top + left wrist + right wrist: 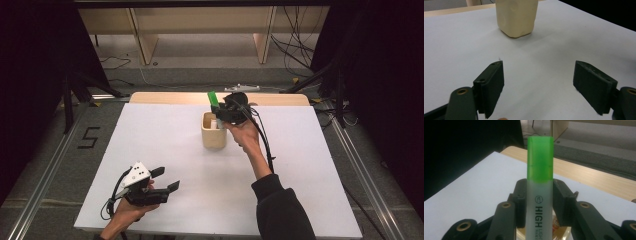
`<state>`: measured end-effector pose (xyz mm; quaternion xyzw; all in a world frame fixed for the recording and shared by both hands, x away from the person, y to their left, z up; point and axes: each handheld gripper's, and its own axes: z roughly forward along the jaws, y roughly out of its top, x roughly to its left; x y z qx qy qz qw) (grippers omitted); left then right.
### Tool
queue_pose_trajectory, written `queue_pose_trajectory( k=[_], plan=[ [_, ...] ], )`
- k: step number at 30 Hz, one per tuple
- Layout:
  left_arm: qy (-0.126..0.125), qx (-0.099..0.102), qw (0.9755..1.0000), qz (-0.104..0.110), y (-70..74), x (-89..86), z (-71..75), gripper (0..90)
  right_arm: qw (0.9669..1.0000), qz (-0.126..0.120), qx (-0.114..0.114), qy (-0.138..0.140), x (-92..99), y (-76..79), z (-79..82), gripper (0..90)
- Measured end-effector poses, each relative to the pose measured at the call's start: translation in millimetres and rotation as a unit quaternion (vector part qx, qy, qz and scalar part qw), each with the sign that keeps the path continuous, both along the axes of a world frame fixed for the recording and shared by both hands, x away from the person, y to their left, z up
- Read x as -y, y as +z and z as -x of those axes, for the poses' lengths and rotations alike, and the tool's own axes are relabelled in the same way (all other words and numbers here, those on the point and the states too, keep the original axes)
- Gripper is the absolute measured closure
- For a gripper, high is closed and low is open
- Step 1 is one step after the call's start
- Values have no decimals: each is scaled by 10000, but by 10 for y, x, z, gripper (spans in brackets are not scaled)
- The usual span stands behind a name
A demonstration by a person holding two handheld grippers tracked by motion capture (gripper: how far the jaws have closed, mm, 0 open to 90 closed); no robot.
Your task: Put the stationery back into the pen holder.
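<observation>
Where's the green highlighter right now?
The green highlighter is clamped in the right gripper, cap up, just above the beige holder near the table's far edge.

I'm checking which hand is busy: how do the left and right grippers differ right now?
The left gripper has its jaws wide apart with nothing between them; the right gripper is clamped on a green-capped highlighter. The left sits low at the table's near edge; the right is raised over the beige holder. Both have black jaws.

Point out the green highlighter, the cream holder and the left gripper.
green highlighter [540, 162], right gripper view, on its cap.
cream holder [214, 136], high view, on its front wall.
left gripper [539, 86], left gripper view, midway between its open jaws.
</observation>
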<state>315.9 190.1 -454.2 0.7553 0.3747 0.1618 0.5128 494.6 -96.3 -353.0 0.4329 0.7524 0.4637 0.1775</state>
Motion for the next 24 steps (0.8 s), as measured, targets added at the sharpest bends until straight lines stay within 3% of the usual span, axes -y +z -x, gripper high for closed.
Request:
queue_pose_trajectory(
  k=[24],
  plan=[
    [-16, 8, 10000, 21, 8, 6, 10, 243, 9996, 36, -22, -281, -121, -144, -180, 670]
  ],
)
